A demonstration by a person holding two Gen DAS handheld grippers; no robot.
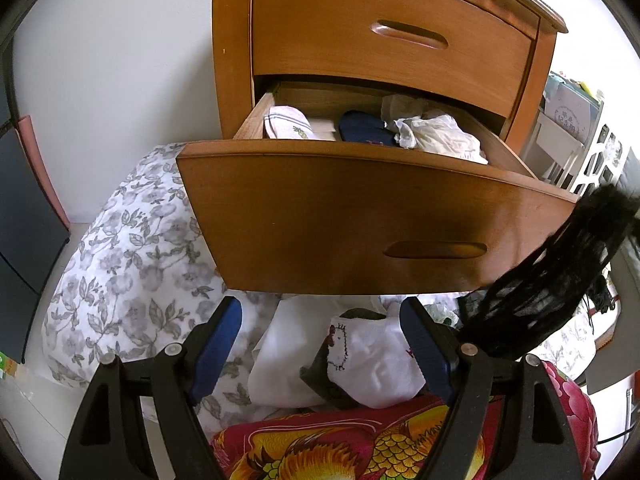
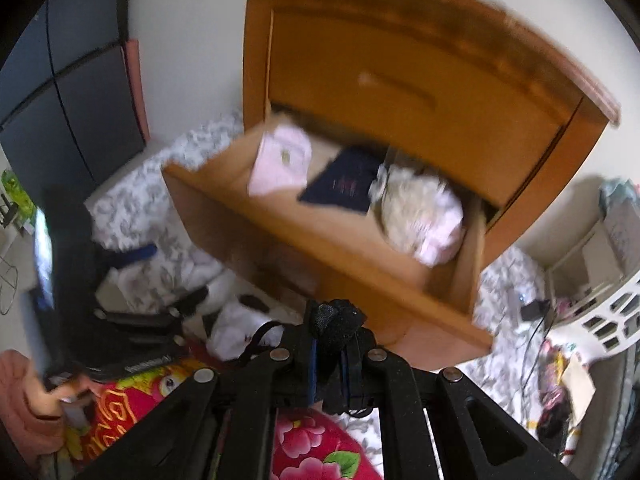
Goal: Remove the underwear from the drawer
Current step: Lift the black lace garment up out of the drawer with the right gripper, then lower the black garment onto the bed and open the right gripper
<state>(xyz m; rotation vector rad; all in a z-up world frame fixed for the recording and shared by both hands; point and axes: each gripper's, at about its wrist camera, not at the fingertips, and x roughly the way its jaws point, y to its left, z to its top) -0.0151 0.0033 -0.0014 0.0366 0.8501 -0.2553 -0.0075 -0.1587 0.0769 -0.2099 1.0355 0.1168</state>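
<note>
White walls and a dark blue panelled wardrobe are seen behind a bed covered with a grey-and-white floral quilt, beside which a red blanket printed with gold and yellow figures is spread. Against the wall an orange-brown wooden bedside cabinet is placed, its upper drawer shut and its lower wooden drawer pulled well out over the bed. Inside that drawer a pale pink folded garment is laid at the left, a navy folded garment in the middle and a crumpled cream and white bundle at the right. On the bed below the drawer front a heap of white garments is piled, one marked with a small outlined figure. A white plastic lattice basket is seen at the far right. The left gripper is held above the heap with its blue-padded jaws spread wide and nothing between them. The right gripper is pressed together on a piece of black lace underwear, which is held outside the drawer, in front of its front panel; the right-wrist view is blurred.
</note>
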